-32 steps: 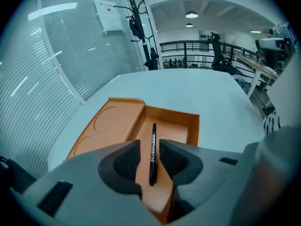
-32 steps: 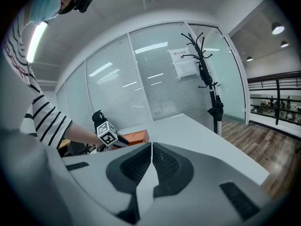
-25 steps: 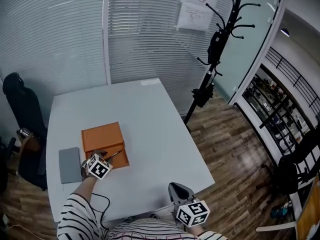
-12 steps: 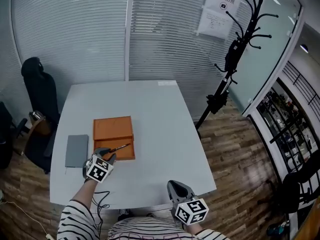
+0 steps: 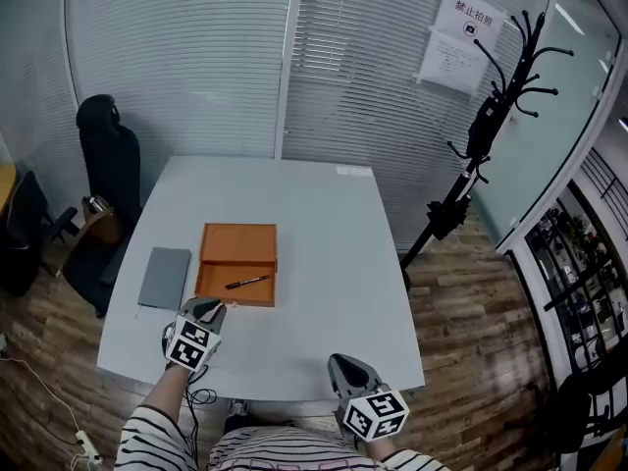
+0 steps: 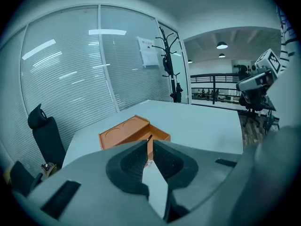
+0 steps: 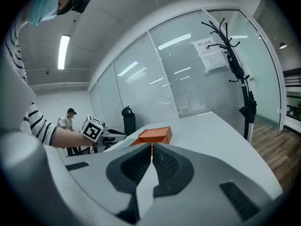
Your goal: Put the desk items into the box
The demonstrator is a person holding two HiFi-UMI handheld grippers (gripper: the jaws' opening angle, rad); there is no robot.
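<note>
Here, a pen point(image 5: 247, 283) lies inside the orange box point(image 5: 211, 285)

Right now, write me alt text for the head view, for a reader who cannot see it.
A black pen lies inside an open orange box on a white table, with a grey notebook beside it. The left gripper is just short of the box, empty, its jaws having just been closing; the right gripper is at the table's near edge.
</note>
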